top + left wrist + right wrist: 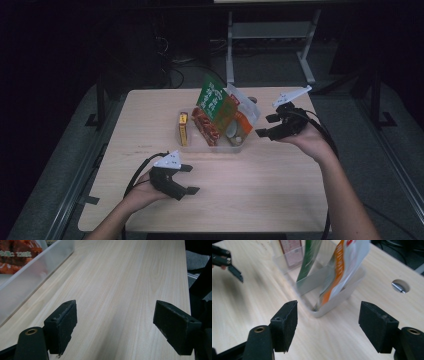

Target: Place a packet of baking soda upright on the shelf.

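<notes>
Left claw [189,179]: jaws wide apart, holding nothing; low over the near left of the counter [260,190]
Right claw [267,126]: jaws spread wide, empty; just beside the bin's right end
Bin [235,148]: clear plastic, mid-counter; holds a green packet [210,97], an orange-white pouch [239,120], a red packet [205,125]
Yellow box [183,128]: at the bin's left end

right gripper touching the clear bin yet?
Apart. In the right gripper view, bare table shows between the open right gripper and the clear bin; the jaws hold nothing.
</notes>
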`<state>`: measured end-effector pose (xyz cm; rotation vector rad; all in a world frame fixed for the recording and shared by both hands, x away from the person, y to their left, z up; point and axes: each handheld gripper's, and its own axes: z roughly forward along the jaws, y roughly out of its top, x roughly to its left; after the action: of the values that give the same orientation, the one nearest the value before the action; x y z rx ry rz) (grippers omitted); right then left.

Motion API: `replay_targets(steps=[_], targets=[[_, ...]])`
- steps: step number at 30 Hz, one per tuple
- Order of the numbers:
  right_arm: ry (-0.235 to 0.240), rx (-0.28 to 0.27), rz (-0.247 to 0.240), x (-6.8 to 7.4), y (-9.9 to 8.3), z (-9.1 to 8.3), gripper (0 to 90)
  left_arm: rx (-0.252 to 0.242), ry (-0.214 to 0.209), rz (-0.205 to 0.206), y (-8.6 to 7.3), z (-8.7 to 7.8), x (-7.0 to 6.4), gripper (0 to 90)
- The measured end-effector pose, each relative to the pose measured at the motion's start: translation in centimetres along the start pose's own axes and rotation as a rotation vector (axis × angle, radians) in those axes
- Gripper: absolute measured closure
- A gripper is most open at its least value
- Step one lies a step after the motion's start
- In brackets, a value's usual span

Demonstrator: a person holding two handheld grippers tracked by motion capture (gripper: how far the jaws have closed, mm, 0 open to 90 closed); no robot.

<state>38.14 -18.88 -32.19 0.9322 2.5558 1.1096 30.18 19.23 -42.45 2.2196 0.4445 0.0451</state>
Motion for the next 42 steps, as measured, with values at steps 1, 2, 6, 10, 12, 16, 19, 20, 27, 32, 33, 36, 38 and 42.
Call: replay_targets(steps=[1,2,6,10,12,16,19,20,27,32,33,36,38,42], targets=[[0.004,-0.008,-0.004,0.1,-0.4,0.1,31.4,0.007,0.003,0.005,-0.1,-0.1,0.0,18.8],[0.004,-0.012,-0.001,0.3,-0.8,0.1,31.4,0.012,0.006,0.003,-0.1,-0.1,0.0,18.8],[0.011,-0.027,0.007,0.6,-2.2,0.3,31.6,0.01,0.021,0.01,-0.5,0.1,-0.1,18.8],[0.021,-0.042,0.007,1.1,-3.6,0.5,32.0,0.022,0.028,0.019,-0.5,0.2,-0.4,18.8],[0.028,-0.045,0.011,1.5,-4.3,0.7,32.0,0.033,0.027,0.021,-0.6,0.1,-0.5,18.8],[0.028,-0.051,-0.005,2.3,-5.6,1.5,32.9,0.044,0.027,0.03,-0.8,0.1,-0.6,18.8],[0.046,-0.059,-0.012,2.9,-6.1,1.9,32.8,0.053,0.03,0.038,-0.9,0.1,-0.7,18.8],[0.055,-0.063,-0.015,3.1,-6.3,2.0,32.4,0.052,0.031,0.036,-1.0,0.0,-0.7,18.8],[0.095,-0.055,-0.042,4.8,-6.7,2.7,30.5,0.048,0.028,0.032,-1.4,0.1,-1.0,18.8],[0.115,-0.066,-0.058,5.7,-7.3,3.2,30.6,0.036,0.019,0.026,-1.9,0.1,-1.4,18.8],[0.12,-0.06,-0.057,5.9,-7.4,3.4,30.2,0.037,0.02,0.027,-2.0,0.0,-1.4,18.8],[0.136,-0.061,-0.053,6.4,-7.7,3.8,30.2,0.031,0.025,0.027,-2.1,-0.1,-1.4,18.8],[0.143,-0.057,-0.066,6.7,-8.0,4.1,30.2,0.029,0.027,0.026,-2.2,-0.3,-1.4,18.8],[0.154,-0.062,-0.068,7.3,-8.5,4.7,30.1,0.027,0.018,0.019,-2.5,-0.1,-1.3,18.8]])
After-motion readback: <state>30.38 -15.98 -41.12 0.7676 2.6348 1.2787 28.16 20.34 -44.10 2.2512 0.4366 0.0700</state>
